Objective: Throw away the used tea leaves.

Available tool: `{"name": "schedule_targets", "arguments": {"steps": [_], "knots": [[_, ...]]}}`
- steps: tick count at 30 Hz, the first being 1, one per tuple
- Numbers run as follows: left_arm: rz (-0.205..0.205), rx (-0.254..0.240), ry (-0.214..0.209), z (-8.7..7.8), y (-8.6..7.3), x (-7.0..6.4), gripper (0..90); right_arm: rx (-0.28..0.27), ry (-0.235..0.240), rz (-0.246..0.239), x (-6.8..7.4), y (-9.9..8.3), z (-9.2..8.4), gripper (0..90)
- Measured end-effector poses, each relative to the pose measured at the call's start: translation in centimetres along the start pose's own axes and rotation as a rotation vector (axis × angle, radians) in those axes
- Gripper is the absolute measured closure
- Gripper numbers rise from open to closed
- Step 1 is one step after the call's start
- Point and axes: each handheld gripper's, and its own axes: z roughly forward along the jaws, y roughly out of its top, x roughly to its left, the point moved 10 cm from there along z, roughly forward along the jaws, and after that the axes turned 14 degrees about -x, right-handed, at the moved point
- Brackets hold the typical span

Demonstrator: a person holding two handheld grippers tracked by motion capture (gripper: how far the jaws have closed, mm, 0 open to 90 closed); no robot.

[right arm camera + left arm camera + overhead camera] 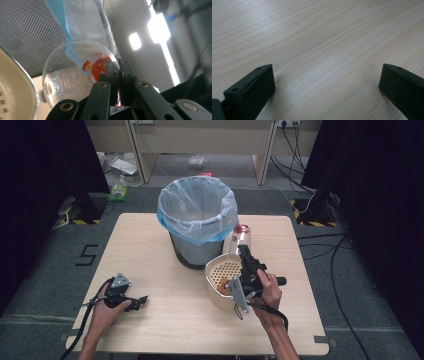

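Right gripper (246, 254): held in the person's right hand (270, 290) at the near right of the table, its 2 black jaws closed tight on the rim of a clear plastic cup (75, 75).
Clear plastic cup: tipped on its side between the bin and the basket in the high view; the right gripper view looks into its mouth, where red pieces (99, 65) and 1 small round orange-brown piece (86, 66) sit near the bottom.
Cream basket (222, 277): perforated, resting on the table just in front of the bin, touching or just beside the right gripper; something orange (221, 285) lies inside it.
Waste bin (196, 222): dark mesh, lined with a pale blue bag, upright at the middle of the table's far half.
Left gripper (141, 301): resting low on the table at the near left in the person's left hand (105, 312), jaws wide apart with nothing between them but bare wood.
Table (145, 250): light wood, standing on a grey floor.
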Motion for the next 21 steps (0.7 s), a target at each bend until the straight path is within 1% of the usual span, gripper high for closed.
{"name": "schedule_targets", "arguments": {"steps": [4,5,6,7,8,9,10,12,14,17,18,21], "knots": [[0.000,0.000,0.000,0.0,0.0,0.0,0.0,0.060,0.024,0.229,-0.5,-1.6,0.1,87.7],[0.000,0.000,0.000,0.0,0.0,0.0,0.0,0.068,0.034,0.278,-0.6,-1.9,0.2,87.7],[0.000,0.000,0.000,0.0,0.0,0.0,0.0,0.076,0.042,0.317,-0.7,-2.2,0.2,87.7],[0.000,0.000,0.000,0.0,0.0,0.0,0.0,0.093,0.066,0.382,-0.6,-2.6,0.3,87.7],[0.000,0.000,0.000,0.0,0.0,0.0,0.0,0.101,0.081,0.429,-0.5,-2.9,0.4,87.7],[0.000,0.000,0.000,0.0,0.0,0.0,0.0,0.111,0.094,0.460,-0.6,-3.1,0.4,87.7],[0.000,0.000,0.000,0.0,0.0,0.0,0.0,0.125,0.118,0.501,-0.4,-3.3,0.5,87.7],[0.000,0.000,0.000,0.0,0.0,0.0,0.0,0.138,0.140,0.584,-0.4,-3.7,0.6,87.7],[0.000,0.000,0.000,0.0,0.0,0.0,0.0,0.144,0.152,0.640,-0.6,-3.9,0.8,87.7],[0.000,0.000,0.000,0.0,0.0,0.0,0.0,0.157,0.159,0.693,-1.1,-4.3,1.1,87.6],[0.000,0.001,0.000,0.0,0.0,0.0,0.0,0.162,0.161,0.699,-1.3,-4.4,1.2,87.7],[0.000,0.001,0.000,0.0,0.0,0.0,0.0,0.164,0.156,0.690,-2.2,-4.6,1.5,87.6]]}}
